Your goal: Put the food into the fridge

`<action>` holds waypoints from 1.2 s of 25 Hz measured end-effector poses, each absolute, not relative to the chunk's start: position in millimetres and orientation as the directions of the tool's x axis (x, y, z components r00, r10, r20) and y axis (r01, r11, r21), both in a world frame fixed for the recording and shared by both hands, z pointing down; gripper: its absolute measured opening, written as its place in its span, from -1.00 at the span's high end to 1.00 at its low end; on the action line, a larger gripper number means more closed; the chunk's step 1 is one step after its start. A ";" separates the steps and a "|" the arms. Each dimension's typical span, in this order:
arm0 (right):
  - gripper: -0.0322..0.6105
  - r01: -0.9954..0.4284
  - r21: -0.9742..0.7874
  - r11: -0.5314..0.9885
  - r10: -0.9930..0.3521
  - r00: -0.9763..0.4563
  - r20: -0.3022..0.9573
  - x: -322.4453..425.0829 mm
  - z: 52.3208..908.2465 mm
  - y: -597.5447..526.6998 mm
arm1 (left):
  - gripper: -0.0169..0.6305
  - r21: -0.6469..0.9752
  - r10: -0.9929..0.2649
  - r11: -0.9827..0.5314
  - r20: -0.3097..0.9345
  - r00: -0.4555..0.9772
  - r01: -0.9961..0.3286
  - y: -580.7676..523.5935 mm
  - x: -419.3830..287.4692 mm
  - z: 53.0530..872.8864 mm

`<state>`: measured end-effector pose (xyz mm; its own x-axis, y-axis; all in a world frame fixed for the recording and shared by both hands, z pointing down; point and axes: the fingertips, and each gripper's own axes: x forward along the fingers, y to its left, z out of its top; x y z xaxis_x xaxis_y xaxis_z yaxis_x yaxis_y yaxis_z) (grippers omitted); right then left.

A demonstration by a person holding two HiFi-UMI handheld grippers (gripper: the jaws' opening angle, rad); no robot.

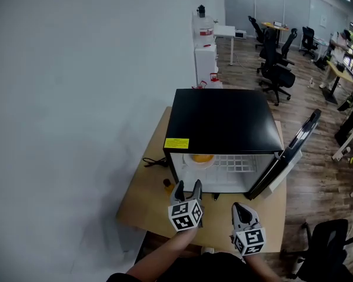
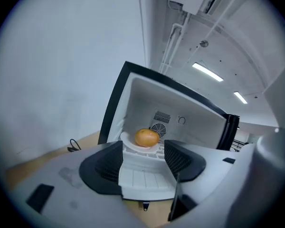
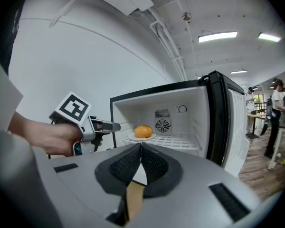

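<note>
A round orange food item lies on a white plate on the wire shelf inside the small black-topped fridge, at its left side. The fridge door stands open to the right. My left gripper hovers just in front of the fridge opening, open, with nothing between its fingers; in its own view the orange food shows beyond the gap of the left gripper. My right gripper hangs nearer me over the table, shut and empty, and its own view shows the right gripper with pads together.
The fridge stands on a wooden table against a white wall. A black cable and a small brown object lie left of the fridge. Office chairs and desks fill the room at the back right.
</note>
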<state>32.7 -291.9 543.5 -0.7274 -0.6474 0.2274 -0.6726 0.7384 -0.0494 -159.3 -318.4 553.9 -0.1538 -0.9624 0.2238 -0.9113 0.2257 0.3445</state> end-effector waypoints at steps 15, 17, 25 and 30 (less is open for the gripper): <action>0.71 -0.694 -0.044 0.718 -0.677 -0.712 0.185 20.3 501.0 -181.6 | 0.18 0.194 -0.992 -0.056 0.098 0.076 -0.979 -152.9 -101.6 484.2; 0.71 -0.704 -0.037 0.710 -0.688 -0.703 0.178 20.4 496.5 -160.7 | 0.18 0.176 -0.991 -0.076 0.097 0.094 -0.981 -126.8 -95.1 482.5; 0.71 -0.740 -0.026 0.672 -0.725 -0.665 0.178 28.4 493.7 -77.2 | 0.86 0.203 -0.990 -0.103 0.077 0.121 -0.974 -36.0 -88.1 489.0; 0.71 -0.761 -0.006 0.649 -0.746 -0.638 0.190 34.8 497.1 -42.3 | 0.90 0.216 -0.984 -0.147 0.072 0.165 -0.965 -4.4 -79.5 495.5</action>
